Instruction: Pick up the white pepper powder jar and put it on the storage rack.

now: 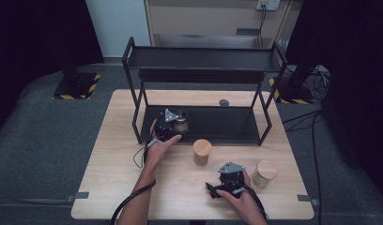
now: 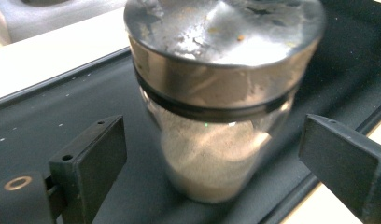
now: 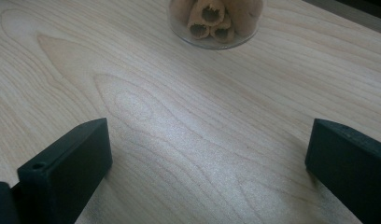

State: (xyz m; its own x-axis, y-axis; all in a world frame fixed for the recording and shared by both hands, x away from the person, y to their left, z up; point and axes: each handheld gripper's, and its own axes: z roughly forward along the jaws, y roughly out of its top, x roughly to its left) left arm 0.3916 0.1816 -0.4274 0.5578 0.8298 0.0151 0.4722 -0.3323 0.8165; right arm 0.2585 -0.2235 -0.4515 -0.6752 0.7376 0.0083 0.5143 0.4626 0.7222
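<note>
No brand, label or writing can be read on any of the things here.

The left gripper [image 1: 173, 123] reaches into the lower tray of the black metal rack [image 1: 133, 89], which stands on the wooden worktop [image 1: 114, 154]. In the left gripper view a glass jar [image 2: 212, 158] with a metal lid [image 2: 221, 32] stands upright on the dark tray. It holds a pale powder. The jar is between the two black fingers [image 2: 93, 154], but they do not touch it: a gap shows on each side of the glass, so the fingers are spread around the jar and do not pinch it. The jar sits a little beyond the fingertips, near the front edge of the tray.

The right gripper [image 1: 229, 180] rests low over the worktop near the front edge, held by the right hand [image 1: 243, 199]. Its fingers [image 3: 67, 168] are also spread wide, with only bare wood between them. Ahead of them, well apart, stands a glass jar of rolled brown sticks [image 3: 212, 21].

In the high view two jars with wooden lids stand on the worktop: one [image 1: 202, 151] just in front of the rack, the other [image 1: 264, 172] just beside the right gripper. A small dark round thing [image 1: 224, 102] lies behind the rack tray.
</note>
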